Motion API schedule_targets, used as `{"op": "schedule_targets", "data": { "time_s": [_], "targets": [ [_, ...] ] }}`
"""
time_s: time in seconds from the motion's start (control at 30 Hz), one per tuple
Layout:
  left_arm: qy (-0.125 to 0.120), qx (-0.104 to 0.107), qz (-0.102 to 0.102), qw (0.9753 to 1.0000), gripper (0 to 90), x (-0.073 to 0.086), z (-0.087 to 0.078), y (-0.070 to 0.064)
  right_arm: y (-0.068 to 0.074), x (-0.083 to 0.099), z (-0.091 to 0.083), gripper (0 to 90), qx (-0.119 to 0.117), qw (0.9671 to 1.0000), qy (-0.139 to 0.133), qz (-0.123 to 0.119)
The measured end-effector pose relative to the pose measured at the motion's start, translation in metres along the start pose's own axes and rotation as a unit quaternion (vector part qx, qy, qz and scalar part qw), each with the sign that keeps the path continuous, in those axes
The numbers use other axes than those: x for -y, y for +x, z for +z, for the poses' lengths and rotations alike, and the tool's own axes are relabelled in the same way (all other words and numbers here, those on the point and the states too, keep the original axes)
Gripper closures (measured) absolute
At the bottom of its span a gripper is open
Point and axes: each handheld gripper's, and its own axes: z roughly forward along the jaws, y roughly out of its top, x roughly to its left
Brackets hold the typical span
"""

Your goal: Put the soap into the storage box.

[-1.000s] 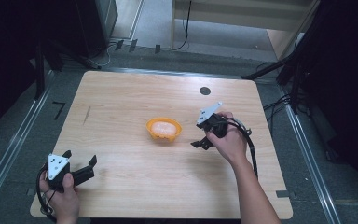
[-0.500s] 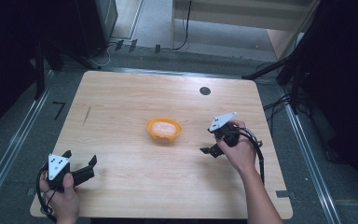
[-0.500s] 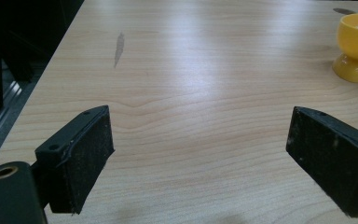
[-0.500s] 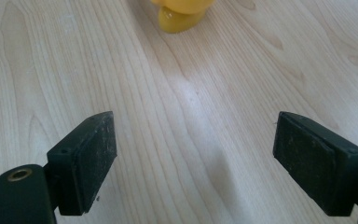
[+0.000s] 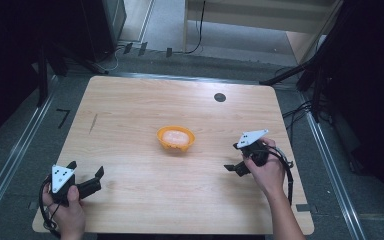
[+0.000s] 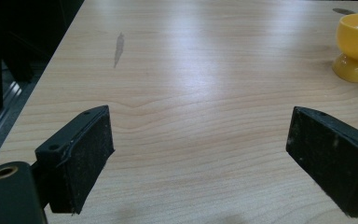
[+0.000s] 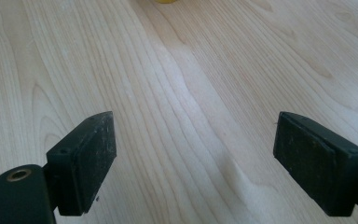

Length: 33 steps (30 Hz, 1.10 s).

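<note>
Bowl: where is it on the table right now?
High view: the orange bowl sits near the middle of the table, between both tongs and touched by neither, nearer the right tongs than the left tongs.

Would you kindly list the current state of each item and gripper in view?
Left gripper: open, empty, near the table's front left corner.
Right gripper: open, empty, apart from the bowl.
Yellow bowl: upright at mid-table, holding something pale, untouched.
Wooden table: bare around the bowl, one dark streak at left.
</note>
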Motion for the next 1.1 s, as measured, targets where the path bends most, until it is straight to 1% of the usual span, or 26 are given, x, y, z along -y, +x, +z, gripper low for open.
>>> {"op": "schedule_targets", "data": {
  "time_s": [0.1, 0.37, 0.47, 0.6, 0.83, 0.97, 1.0, 1.03, 1.1],
  "targets": [
    [-0.002, 0.000, 0.001, 1.0000, 7.6, 0.000, 0.000, 0.000, 0.001, 0.009, -0.003, 13.6, 0.004, 0.9999, -0.007, 0.009],
    [-0.002, 0.000, 0.001, 1.0000, 7.6, 0.000, 0.000, 0.000, 0.001, 0.034, -0.012, 13.5, 0.019, 0.9993, -0.013, 0.029],
    [-0.002, 0.000, 0.002, 1.0000, 7.6, 0.000, 0.000, 0.000, 0.001, 0.043, -0.016, 13.5, 0.021, 0.9990, -0.014, 0.036],
    [-0.004, 0.000, 0.003, 1.0000, 7.6, 0.000, 0.000, -0.001, 0.001, 0.057, -0.021, 13.5, 0.029, 0.9982, -0.023, 0.047],
    [-0.004, -0.001, 0.004, 1.0000, 7.6, 0.000, 0.000, -0.001, 0.004, 0.078, -0.025, 13.5, 0.037, 0.9968, -0.026, 0.065],
    [-0.004, -0.002, 0.005, 1.0000, 7.6, 0.000, 0.000, -0.001, 0.006, 0.090, -0.029, 13.5, 0.037, 0.9959, -0.038, 0.073],
    [-0.004, -0.001, 0.006, 1.0000, 7.6, 0.000, 0.000, -0.001, 0.006, 0.092, -0.030, 13.6, 0.039, 0.9956, -0.042, 0.074],
    [-0.004, -0.001, 0.006, 1.0000, 7.6, 0.000, 0.000, -0.001, 0.007, 0.095, -0.031, 13.5, 0.039, 0.9951, -0.042, 0.081],
    [-0.004, -0.002, 0.006, 1.0000, 7.6, 0.000, 0.000, -0.001, 0.008, 0.101, -0.033, 13.5, 0.044, 0.9945, -0.045, 0.084]
  ]
}}
